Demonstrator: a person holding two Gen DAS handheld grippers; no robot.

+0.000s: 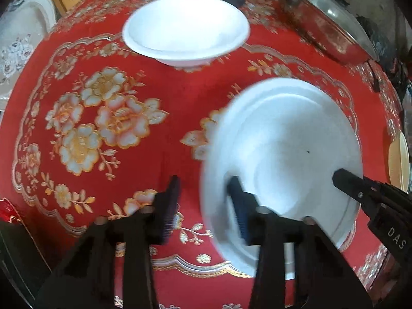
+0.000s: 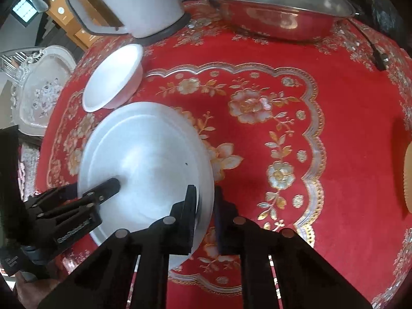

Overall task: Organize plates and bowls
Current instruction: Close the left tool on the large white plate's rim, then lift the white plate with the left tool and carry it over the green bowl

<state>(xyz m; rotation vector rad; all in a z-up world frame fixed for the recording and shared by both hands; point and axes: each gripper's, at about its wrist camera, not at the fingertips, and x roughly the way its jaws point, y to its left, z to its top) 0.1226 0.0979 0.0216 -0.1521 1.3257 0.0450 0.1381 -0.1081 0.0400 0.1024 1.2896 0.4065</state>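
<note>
A large white plate [image 1: 285, 139] lies on the red flowered tablecloth; it also shows in the right wrist view [image 2: 144, 149]. A white bowl [image 1: 185, 28] stands behind it, seen too in the right wrist view [image 2: 113, 79]. My left gripper [image 1: 206, 195] is open, with the plate's left rim between its fingers. My right gripper [image 2: 206, 206] straddles the plate's right rim with a narrow gap between its fingers and looks closed on it. The right gripper's finger [image 1: 347, 182] also shows over the plate in the left wrist view.
A white enamel jug [image 2: 134, 2] and a steel wok with a glass lid [image 2: 278, 7] stand at the back of the table [image 2: 347, 128]. A cream plate [image 1: 399, 162] lies at the right edge. A carved white chair [image 2: 41, 90] stands at the left.
</note>
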